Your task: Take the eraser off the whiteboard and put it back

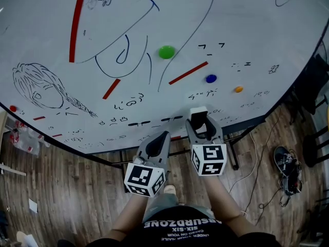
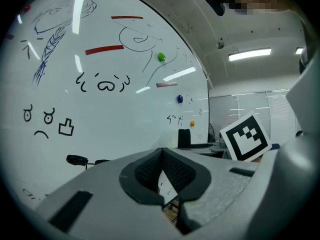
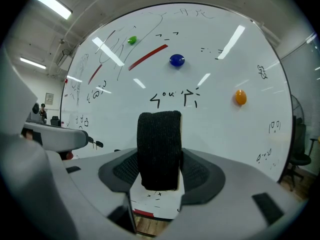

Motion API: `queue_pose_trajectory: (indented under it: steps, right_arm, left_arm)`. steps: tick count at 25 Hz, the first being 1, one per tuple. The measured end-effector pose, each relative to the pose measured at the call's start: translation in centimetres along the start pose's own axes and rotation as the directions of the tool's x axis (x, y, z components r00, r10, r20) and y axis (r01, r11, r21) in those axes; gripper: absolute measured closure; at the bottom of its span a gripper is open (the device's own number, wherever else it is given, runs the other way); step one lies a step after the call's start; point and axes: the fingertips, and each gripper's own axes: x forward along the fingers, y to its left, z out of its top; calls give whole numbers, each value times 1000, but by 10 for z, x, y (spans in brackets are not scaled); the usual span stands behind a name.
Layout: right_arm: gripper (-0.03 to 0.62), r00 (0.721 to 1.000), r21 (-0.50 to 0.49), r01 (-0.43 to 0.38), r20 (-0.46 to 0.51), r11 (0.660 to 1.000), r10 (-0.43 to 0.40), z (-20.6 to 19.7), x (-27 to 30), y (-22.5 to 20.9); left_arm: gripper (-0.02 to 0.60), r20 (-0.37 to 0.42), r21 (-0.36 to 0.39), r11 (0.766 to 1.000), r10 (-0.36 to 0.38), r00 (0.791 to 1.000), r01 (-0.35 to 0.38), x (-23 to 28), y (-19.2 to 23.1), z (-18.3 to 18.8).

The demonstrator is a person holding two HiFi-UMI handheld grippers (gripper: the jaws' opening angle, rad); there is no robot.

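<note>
The eraser (image 3: 159,149), black felt with a white back, stands upright between the pads of my right gripper (image 3: 159,170), which is shut on it. In the head view the eraser (image 1: 198,111) shows its white back at the tip of the right gripper (image 1: 199,119), close to the lower edge of the whiteboard (image 1: 231,30). Whether it touches the board I cannot tell. My left gripper (image 1: 163,135) is beside it on the left, a little further back from the board. The left gripper (image 2: 162,153) is shut with nothing in it.
The board carries drawings, red magnetic strips (image 1: 188,72) and round magnets: green (image 1: 166,52), blue (image 1: 211,78), orange (image 1: 238,89). Below it are the stand's legs (image 1: 232,153), a cable and shoes (image 1: 285,169) on the wooden floor at right, and a plastic bag (image 1: 23,138) at left.
</note>
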Motion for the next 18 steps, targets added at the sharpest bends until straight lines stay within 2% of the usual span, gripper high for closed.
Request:
queue_pose_trajectory:
  steps: [18]
  right_arm:
    - [356, 999, -17, -40, 19, 999, 41, 5, -45, 7]
  left_arm:
    - [574, 14, -5, 1000, 14, 1000, -14, -20, -23, -4]
